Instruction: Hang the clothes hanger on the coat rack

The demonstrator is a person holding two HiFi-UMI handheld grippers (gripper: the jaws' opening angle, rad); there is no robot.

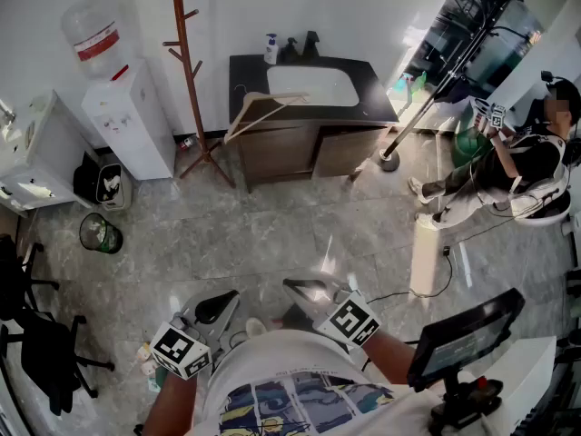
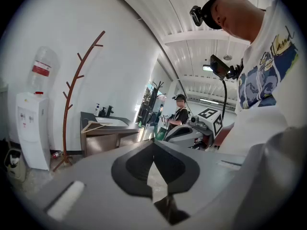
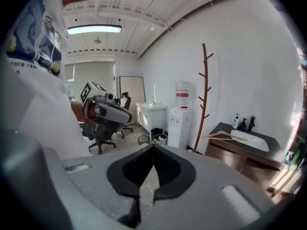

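A wooden clothes hanger [image 1: 263, 109] leans on the left edge of a dark vanity [image 1: 245, 75] at the far wall. It also shows in the left gripper view, hanger [image 2: 96, 126], and in the right gripper view, hanger [image 3: 224, 137]. The brown branch-like coat rack [image 1: 186, 71] stands just left of the vanity, bare. Both grippers are held close to my body, far from the hanger. My left gripper [image 1: 222, 300] is shut and holds nothing; its jaws meet at the tip [image 2: 153, 145]. My right gripper [image 1: 295, 286] is shut too, with nothing in it [image 3: 153, 147].
A water dispenser [image 1: 127, 107] and a black bin [image 1: 98, 232] stand left of the rack. An office chair [image 1: 36, 334] is at the near left. A person sits at the right [image 1: 526, 166], beside a stand on a pole [image 1: 427, 107]. Tiled floor [image 1: 272, 234] lies between me and the vanity.
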